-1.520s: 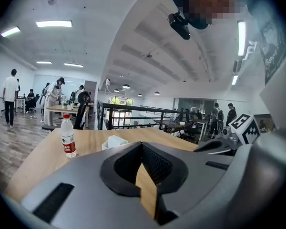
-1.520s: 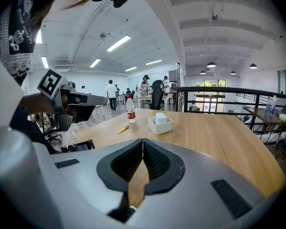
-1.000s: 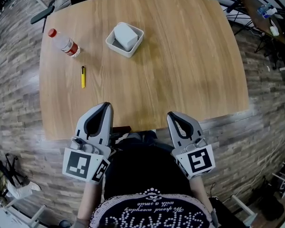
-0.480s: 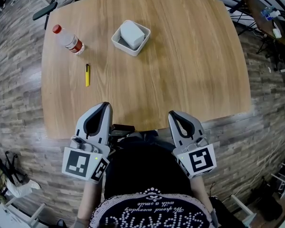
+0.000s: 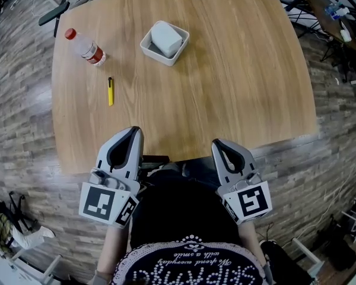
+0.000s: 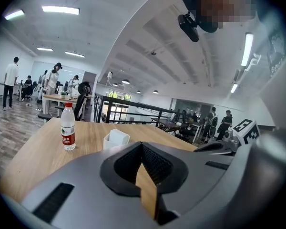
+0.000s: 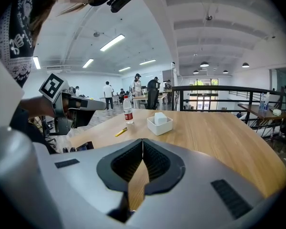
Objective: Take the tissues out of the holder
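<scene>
So, task not begun. I hold left gripper (image 5: pixel 132 133) and right gripper (image 5: pixel 217 143) well short of holder (image 5: pixel 156 56), on its near side; both jaws fully together, gripping nothing, likely rest pose before reach. Tissues (image 5: pixel 167 38) sit inside holder; bottle (image 5: pixel 83 47), pen (image 5: pixel 110 91) left of holder.

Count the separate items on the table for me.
3: a water bottle far left, a yellow pen-like stick just nearer, and the white tissue holder far centre. None seems hidden.
</scene>
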{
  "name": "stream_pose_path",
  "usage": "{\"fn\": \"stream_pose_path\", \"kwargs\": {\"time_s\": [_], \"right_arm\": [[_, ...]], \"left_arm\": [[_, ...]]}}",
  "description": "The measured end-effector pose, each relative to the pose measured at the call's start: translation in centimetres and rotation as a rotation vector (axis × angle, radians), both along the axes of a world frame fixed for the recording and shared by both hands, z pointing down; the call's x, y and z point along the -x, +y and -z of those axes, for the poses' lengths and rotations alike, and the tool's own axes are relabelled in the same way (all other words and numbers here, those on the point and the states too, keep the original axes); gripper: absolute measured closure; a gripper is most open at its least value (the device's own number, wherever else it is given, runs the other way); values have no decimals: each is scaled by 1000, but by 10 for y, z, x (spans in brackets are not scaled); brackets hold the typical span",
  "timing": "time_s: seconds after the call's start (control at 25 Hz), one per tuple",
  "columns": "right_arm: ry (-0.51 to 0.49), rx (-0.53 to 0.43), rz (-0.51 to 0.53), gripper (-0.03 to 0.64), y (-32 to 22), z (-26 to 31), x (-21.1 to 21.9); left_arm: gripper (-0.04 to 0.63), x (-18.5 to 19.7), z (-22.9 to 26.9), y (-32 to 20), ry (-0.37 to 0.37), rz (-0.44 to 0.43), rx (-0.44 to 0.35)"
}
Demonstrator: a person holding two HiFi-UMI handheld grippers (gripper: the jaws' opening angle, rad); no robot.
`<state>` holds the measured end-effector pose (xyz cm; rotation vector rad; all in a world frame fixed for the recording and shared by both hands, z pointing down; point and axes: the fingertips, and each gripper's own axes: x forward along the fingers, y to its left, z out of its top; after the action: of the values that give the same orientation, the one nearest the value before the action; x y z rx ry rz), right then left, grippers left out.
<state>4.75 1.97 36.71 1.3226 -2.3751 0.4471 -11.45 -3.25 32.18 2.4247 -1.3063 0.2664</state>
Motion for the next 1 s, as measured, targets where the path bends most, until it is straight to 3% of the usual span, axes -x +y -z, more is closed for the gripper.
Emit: {"fn": "stream_pose_path", "kwargs": {"time_s": [0.64,1.0], "right_arm": [[-17,-33,8,604,-3,7,-2],[-31,-34,81,604,-19,11,-6]], "left_arm": [[589,2,-2,5,12,27,13],[590,-3,5,3,11,98,11]]}}
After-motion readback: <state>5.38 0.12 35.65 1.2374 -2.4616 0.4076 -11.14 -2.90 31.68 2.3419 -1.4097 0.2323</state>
